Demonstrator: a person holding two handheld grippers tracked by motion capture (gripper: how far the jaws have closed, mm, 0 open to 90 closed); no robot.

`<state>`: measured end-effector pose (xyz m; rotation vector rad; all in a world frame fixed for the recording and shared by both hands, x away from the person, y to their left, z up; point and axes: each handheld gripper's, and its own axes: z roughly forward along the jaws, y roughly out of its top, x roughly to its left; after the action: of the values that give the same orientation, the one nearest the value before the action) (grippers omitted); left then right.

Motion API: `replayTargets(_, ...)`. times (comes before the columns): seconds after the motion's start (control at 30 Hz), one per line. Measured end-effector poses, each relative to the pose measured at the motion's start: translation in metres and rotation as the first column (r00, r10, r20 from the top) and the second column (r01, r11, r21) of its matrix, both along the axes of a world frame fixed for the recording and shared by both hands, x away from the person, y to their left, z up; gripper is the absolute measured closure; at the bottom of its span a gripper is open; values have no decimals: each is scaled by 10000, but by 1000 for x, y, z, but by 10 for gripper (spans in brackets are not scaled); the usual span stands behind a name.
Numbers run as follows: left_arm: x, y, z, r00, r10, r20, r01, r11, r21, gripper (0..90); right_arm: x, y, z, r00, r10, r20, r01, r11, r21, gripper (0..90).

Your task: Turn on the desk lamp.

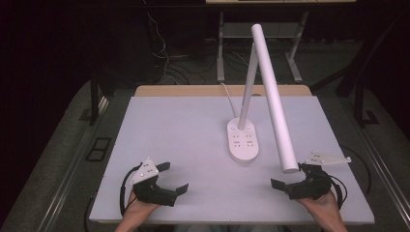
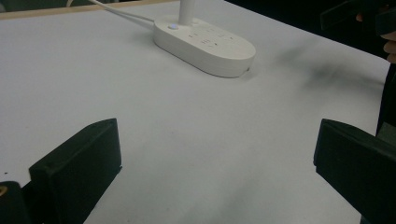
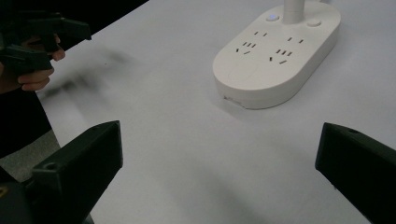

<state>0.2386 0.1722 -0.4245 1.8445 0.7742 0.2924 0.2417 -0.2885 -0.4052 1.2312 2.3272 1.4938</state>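
Note:
A white desk lamp stands mid-table on an oval base (image 1: 242,140) with sockets and round buttons; its long tube head (image 1: 273,96) slants down toward the right. The same base (image 2: 205,44) shows far ahead in the left gripper view, and the base (image 3: 275,53) lies closer in the right gripper view. My left gripper (image 1: 172,178) rests near the front left edge, jaws wide apart, nothing between them. My right gripper (image 1: 289,177) sits at the front right, just under the tube's tip, also open and empty.
A pale grey table top (image 1: 183,135) fills the middle, with a wooden strip at its far edge. The lamp's white cable (image 1: 229,99) runs off the back. Dark floor, cables and a metal frame lie beyond. The other hand's gripper (image 3: 37,39) shows far left.

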Motion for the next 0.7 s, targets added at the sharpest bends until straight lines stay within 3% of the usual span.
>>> replayTargets(0.43, 0, 2, 0, 9999, 121, -4, -121, 9999, 32, 0, 5, 4, 4, 9971, 377, -659, -394, 9989, -248, 3)
replayTargets(0.7, -1, 2, 0, 9999, 168, -1, -168, 9999, 20, 0, 13, 7, 11, 9964, 526, -669, -543, 9982, -244, 3)
